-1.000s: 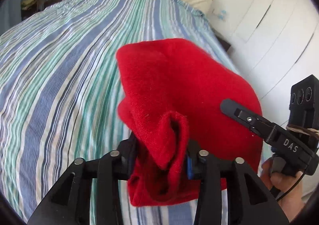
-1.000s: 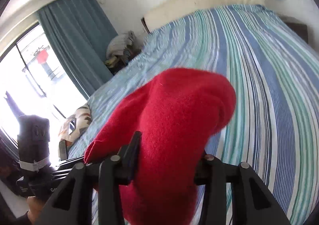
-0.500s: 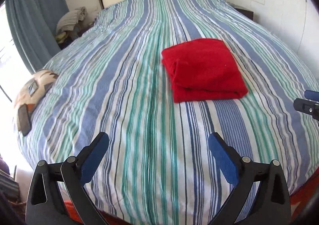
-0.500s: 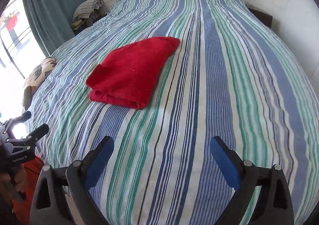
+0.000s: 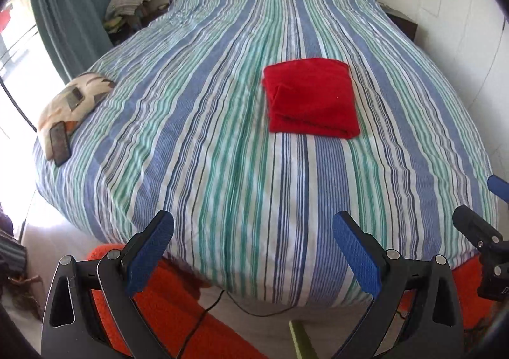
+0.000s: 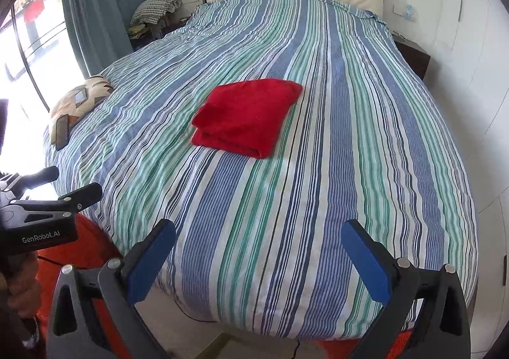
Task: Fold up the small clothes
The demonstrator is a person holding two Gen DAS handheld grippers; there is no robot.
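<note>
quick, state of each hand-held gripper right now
Left hand-held gripper: open, holding nothing.
Right hand-held gripper: jaws opening, nothing between them; red cloth lies folded on the bed.

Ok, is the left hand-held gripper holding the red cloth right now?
No, the left hand-held gripper stands open and empty, and the folded red cloth lies apart from it on the striped bed.
</note>
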